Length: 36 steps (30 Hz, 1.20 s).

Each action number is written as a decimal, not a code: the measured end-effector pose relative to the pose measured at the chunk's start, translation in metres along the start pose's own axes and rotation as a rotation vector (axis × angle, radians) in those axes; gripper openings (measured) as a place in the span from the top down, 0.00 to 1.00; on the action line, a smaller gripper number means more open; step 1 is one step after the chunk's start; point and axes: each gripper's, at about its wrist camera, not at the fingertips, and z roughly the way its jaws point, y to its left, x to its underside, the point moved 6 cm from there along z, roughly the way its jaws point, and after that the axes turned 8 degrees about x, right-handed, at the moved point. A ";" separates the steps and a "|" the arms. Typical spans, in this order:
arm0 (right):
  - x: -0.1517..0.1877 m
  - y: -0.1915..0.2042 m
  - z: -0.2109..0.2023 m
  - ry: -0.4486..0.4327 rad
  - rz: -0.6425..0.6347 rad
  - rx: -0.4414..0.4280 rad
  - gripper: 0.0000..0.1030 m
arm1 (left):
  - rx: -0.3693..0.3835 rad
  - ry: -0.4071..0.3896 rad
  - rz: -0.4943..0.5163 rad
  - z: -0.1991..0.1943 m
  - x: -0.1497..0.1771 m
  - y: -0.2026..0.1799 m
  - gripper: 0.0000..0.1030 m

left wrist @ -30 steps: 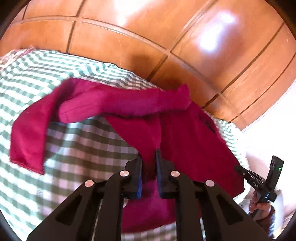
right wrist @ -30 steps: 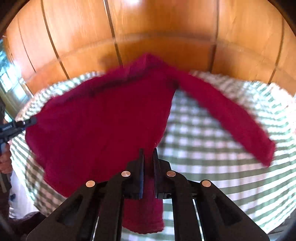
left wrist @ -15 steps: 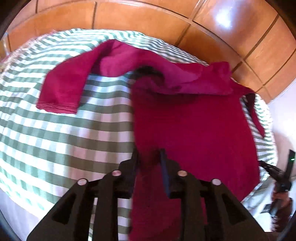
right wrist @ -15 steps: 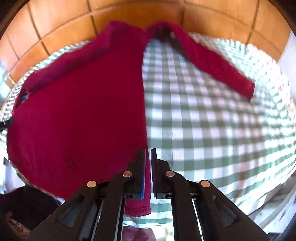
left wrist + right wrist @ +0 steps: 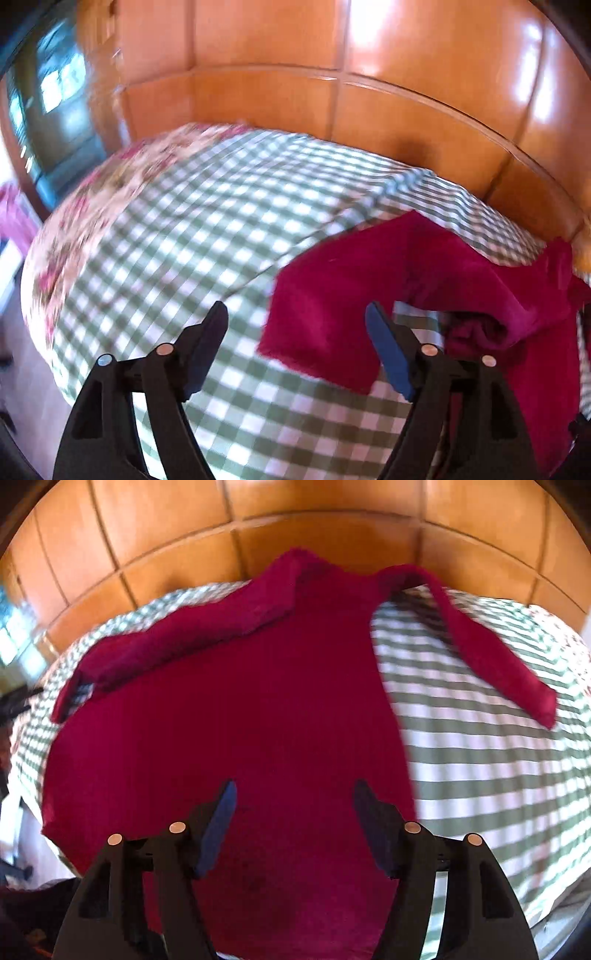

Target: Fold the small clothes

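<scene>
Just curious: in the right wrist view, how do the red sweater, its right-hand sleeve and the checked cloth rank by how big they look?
1. Red sweater, filling most of the picture.
2. Checked cloth, partly covered.
3. Sleeve, smallest.

Glossy orange-brown wood panelling (image 5: 424, 62) with dark seams and bright glare patches behind a bed under a green-and-white check cover (image 5: 207, 236) — floral fabric (image 5: 92, 206) along its left edge, blurred glass pane (image 5: 55, 92) far left, another bright blurred patch (image 5: 14, 627) in the right wrist view.
</scene>
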 end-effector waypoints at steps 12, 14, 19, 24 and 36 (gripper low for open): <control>-0.058 0.065 0.035 -0.003 -0.059 -0.105 0.37 | -0.071 0.069 0.071 0.056 -0.018 -0.012 0.96; -0.072 0.073 0.051 0.009 -0.072 -0.118 0.37 | -0.034 0.025 -0.014 0.037 -0.033 0.015 0.96; -0.115 0.095 0.095 0.025 -0.126 -0.100 0.37 | -0.011 -0.063 -0.213 -0.012 -0.064 0.095 0.97; -0.187 0.127 0.112 -0.057 -0.117 -0.096 0.37 | -0.073 -0.127 -0.318 -0.043 -0.081 0.151 0.97; -0.184 0.146 0.117 -0.074 -0.126 -0.049 0.32 | -0.328 0.014 -0.360 0.030 -0.065 0.203 0.57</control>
